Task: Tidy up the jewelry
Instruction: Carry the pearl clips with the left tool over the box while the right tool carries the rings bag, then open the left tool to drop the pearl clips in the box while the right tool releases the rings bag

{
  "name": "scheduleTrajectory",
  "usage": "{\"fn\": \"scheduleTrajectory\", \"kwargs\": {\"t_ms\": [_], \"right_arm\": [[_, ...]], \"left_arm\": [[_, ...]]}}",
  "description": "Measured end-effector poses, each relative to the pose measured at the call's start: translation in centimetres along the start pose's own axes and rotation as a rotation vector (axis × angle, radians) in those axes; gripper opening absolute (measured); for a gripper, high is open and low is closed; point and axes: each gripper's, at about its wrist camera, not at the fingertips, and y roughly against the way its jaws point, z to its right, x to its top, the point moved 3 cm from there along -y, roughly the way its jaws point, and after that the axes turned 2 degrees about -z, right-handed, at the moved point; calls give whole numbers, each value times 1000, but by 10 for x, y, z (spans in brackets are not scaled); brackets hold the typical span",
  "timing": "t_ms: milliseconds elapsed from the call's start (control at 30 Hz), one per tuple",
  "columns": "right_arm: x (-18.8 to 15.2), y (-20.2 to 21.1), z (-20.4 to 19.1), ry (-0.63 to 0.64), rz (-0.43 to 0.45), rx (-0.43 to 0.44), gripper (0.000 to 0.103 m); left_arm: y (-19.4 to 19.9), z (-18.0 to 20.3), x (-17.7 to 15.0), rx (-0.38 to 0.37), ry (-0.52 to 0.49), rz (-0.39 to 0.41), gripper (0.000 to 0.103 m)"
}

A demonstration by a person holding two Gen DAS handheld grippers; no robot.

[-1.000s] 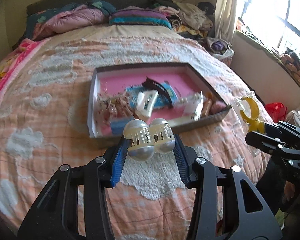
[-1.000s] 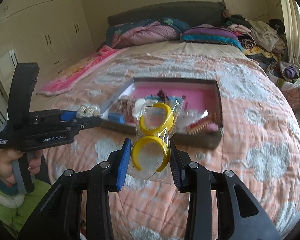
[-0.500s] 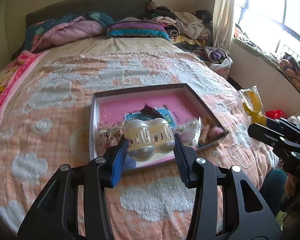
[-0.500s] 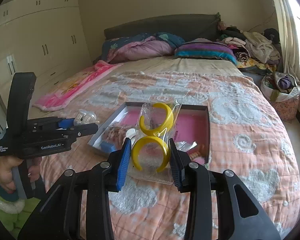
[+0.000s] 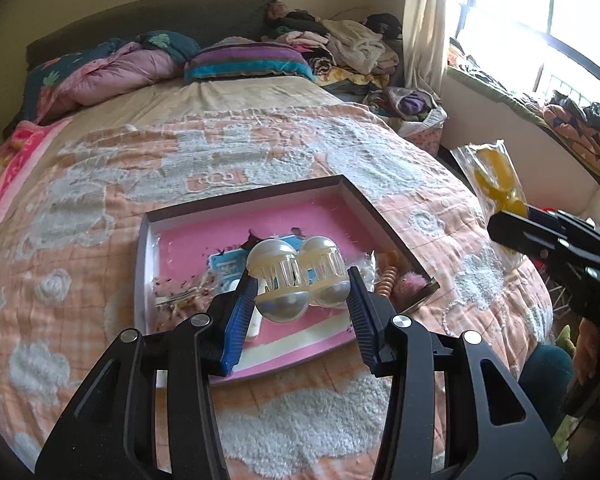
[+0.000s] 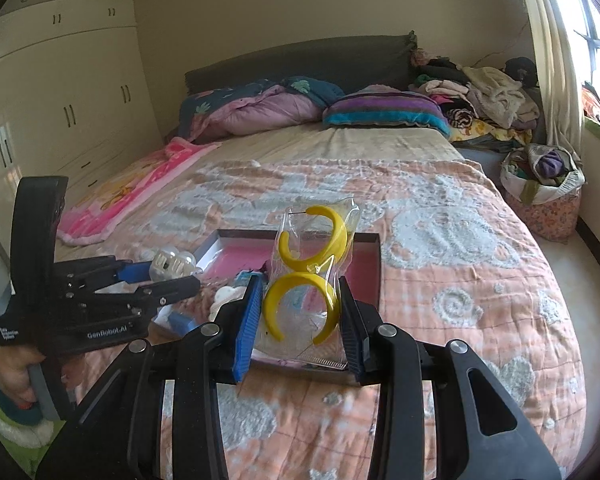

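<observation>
My left gripper (image 5: 300,300) is shut on a cream pearl-ended hair claw clip (image 5: 298,276), held above the front part of a shallow box with a pink bottom (image 5: 260,224). The box lies on the bed and holds several hair accessories. My right gripper (image 6: 300,312) is shut on a clear bag of yellow hoop earrings (image 6: 310,264), raised above the box's near edge (image 6: 374,264). The left gripper and clip also show in the right wrist view (image 6: 172,266). The bag shows at the right in the left wrist view (image 5: 494,176).
The bed has a peach quilt with white cloud patches (image 5: 100,208). Pillows and folded bedding (image 6: 260,112) lie at the head. A clothes pile (image 6: 484,92) and a full basket (image 6: 540,184) stand at the right by the window. Wardrobes (image 6: 60,112) line the left wall.
Both grippers have risen and drawn back from the box with their items still held. The box now sits lower and smaller in both views.
</observation>
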Motion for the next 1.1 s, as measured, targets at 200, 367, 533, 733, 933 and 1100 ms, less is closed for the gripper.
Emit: {"fn": "scheduleTrajectory", "kwargs": {"t_ms": [200,367,533,733,933,1100], "right_arm": [[1,-18,8,-5,-26,-8,35],[-12,-54,15,-12,-94,-11,35],[-29,-89,20,-25,-168,-16,35],[-47,-118,21,-24,-233,-20,35],[-51,-119,24,-45,-232,-18,45],[-48,-92,26,-87,-182,3,60]], "left_arm": [[-16,1,-2,-2,-5,-22,37],[-33,0,-11,-10,-7,-55,37],[-55,-1,-23,-10,-16,-101,37],[-76,-7,-39,-6,-4,-152,37],[-81,-13,-47,9,9,-175,37],[-62,-12,-47,17,20,-138,61]]}}
